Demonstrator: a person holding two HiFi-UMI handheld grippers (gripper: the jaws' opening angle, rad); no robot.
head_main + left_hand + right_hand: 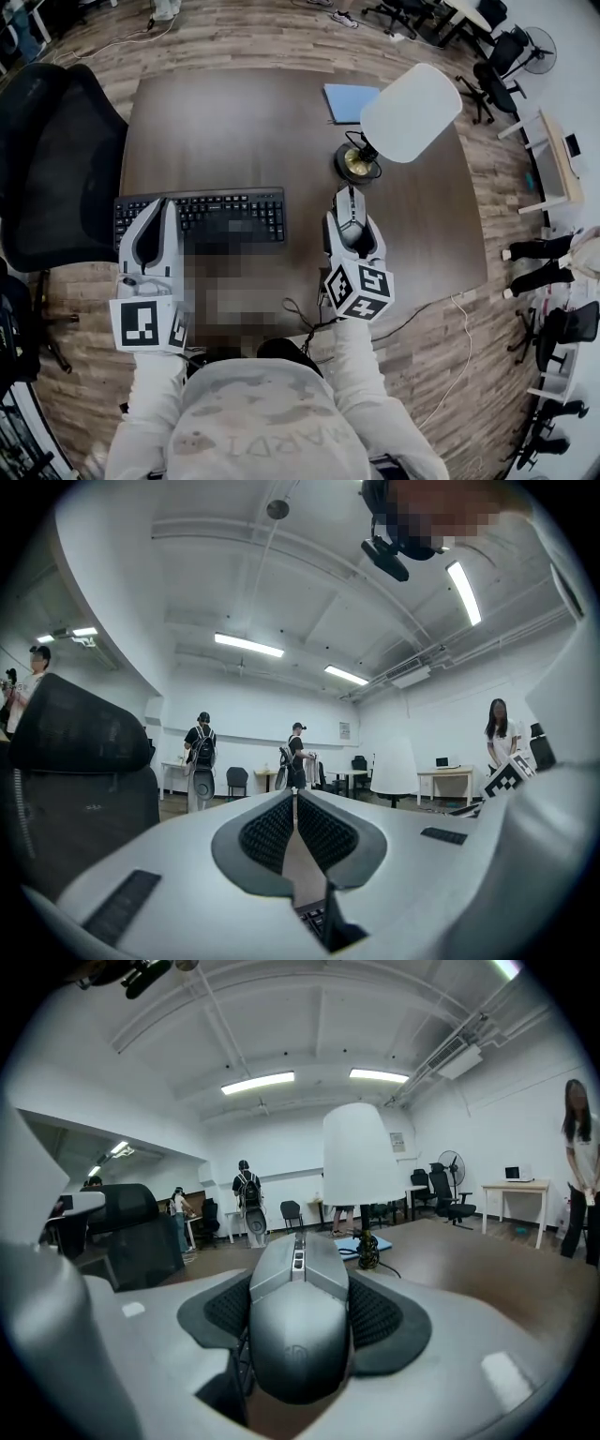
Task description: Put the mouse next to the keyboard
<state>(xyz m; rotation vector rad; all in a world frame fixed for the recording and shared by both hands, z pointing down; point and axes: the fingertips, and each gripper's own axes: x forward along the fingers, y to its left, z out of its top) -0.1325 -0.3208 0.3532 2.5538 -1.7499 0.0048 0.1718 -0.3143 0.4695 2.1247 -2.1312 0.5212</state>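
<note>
A grey mouse (351, 230) is clamped between the jaws of my right gripper (350, 216), over the brown table (234, 131) to the right of the black keyboard (211, 214). A gap of bare table lies between mouse and keyboard. In the right gripper view the mouse (300, 1326) fills the space between the ribbed pads (375, 1312). Whether it rests on the table I cannot tell. My left gripper (161, 204) hovers over the keyboard's left end, shut with nothing in it. Its pads (272, 827) meet, and keyboard keys (314, 919) show below.
A lamp with a white shade (410, 112) and round base (358, 165) stands just beyond the mouse. A blue notebook (349, 101) lies at the table's far edge. A black office chair (52, 159) is at the left. Cables (412, 319) hang off the near edge.
</note>
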